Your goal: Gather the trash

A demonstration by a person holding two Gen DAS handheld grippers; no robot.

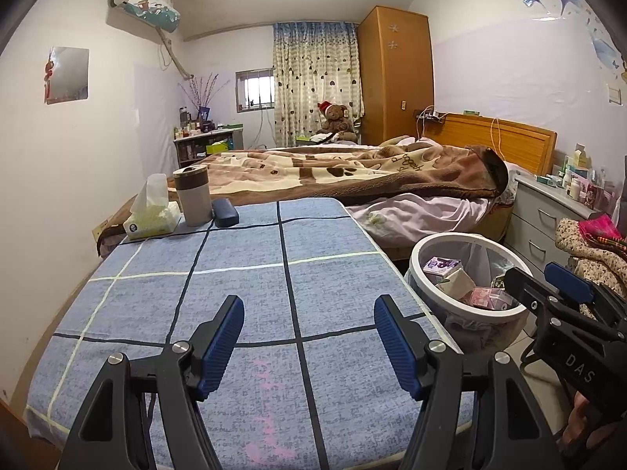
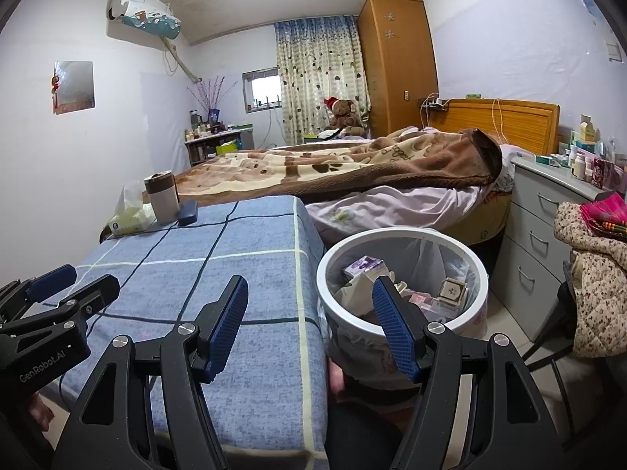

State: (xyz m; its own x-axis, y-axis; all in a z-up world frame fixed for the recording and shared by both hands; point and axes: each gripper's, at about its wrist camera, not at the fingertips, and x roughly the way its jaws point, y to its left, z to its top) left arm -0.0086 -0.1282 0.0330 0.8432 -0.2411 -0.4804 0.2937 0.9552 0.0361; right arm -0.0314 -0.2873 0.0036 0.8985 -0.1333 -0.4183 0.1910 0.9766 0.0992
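**Both hand-held grippers empty beside a filled waste bin**

The white-rimmed waste bin [image 2: 403, 274] stands on the floor, just beside the right-hand edge of the surface [image 1: 243, 286], which is draped in a blue plaid cloth. A clear liner bag hangs inside the bin, and the trash [image 2: 450, 293] lies within it: several small cartons and packets, one purple-and-white box [image 1: 443, 264] uppermost at the back, a pinkish packet [image 1: 488, 297] nearer the front.

The left hand-held gripper [image 1: 309, 337] hovers over the near part of the cloth, left of the bin, its blue-padded fingers [image 1: 221, 344] spread wide apart with nothing between them. The right hand-held gripper [image 2: 309, 325] is held at the near rim of the bin, straddling the gap between the cloth's edge and the bin; its fingers are likewise wide apart and hold nothing, and the right finger [image 2: 394, 329] overlaps the bin's opening in the right wrist view.

Far from the bin, at the cloth's back left corner, stand a tissue pack [image 1: 153, 217], a lidded beige cup [image 1: 194, 196] and a dark blue case [image 1: 225, 213], close together. Behind the bin lies a bed with a brown paw-print blanket [image 1: 352, 174], and to the bin's right a grey chest of drawers [image 2: 544, 227].
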